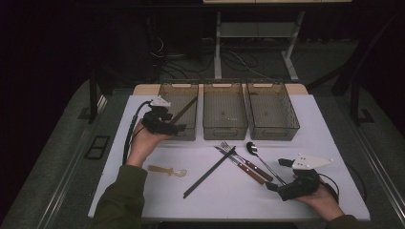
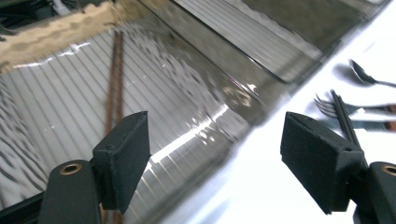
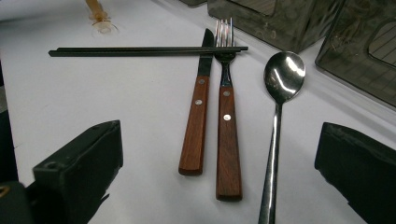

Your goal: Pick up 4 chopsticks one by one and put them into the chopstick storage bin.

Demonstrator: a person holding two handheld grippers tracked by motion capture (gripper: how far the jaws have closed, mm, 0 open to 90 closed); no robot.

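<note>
On the white table (image 1: 143, 107), three smoky bins stand along the far edge, and the left bin (image 1: 187, 93) holds a brown chopstick (image 1: 184, 110). Just near of that bin, the left gripper (image 1: 173, 129) has its jaws apart and empty. At the near right, the right gripper (image 1: 278, 174) rests with jaws wide apart beside the spoon (image 1: 260, 159), fork (image 1: 241, 160) and knife (image 1: 239, 164).

Olive-green sleeves on both forearms. Left tool (image 1: 162, 121) black, blocky wedge pads, brass-ringed holes near pads, thick black cable trailing. Right tool (image 1: 282, 174) black, same pads, grey-white three-cornered plate on top.
</note>
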